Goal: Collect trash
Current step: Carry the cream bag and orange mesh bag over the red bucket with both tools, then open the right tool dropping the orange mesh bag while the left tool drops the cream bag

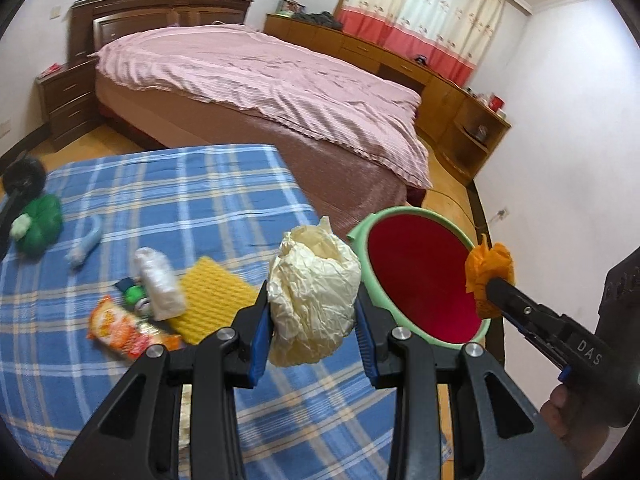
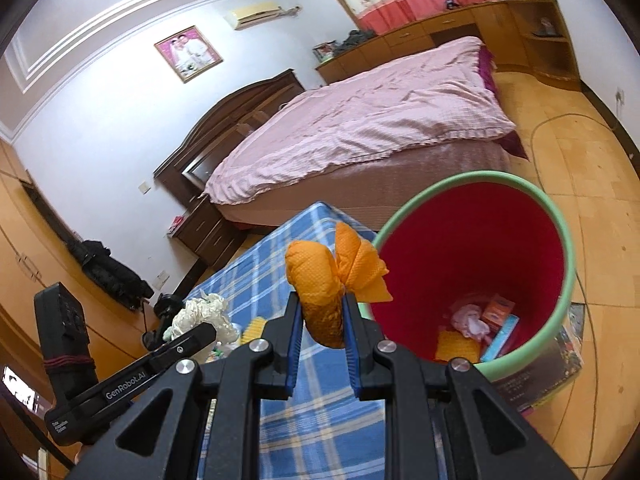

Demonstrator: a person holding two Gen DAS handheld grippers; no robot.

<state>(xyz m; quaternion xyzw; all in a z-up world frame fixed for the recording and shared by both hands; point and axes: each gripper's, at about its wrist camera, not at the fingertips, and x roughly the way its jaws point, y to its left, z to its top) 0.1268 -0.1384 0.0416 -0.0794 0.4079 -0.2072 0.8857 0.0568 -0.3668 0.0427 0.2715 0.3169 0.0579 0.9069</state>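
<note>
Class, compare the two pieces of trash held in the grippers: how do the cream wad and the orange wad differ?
The cream wad is smooth crinkled paper or plastic; the orange wad is dimpled, cloth-like material. The cream wad looks bulkier, spreading its gripper's fingers wider than the orange wad does. The left gripper holds the cream wad over the checked cloth; the right gripper holds the orange wad beside the bin. Both are crumpled and clamped.

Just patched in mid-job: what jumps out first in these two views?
Both grippers are loaded: the left gripper clamps a cream crumpled wad, the right gripper an orange wad. Beside the blue plaid table gapes a green-rimmed red bin, trash already at its bottom.
</note>
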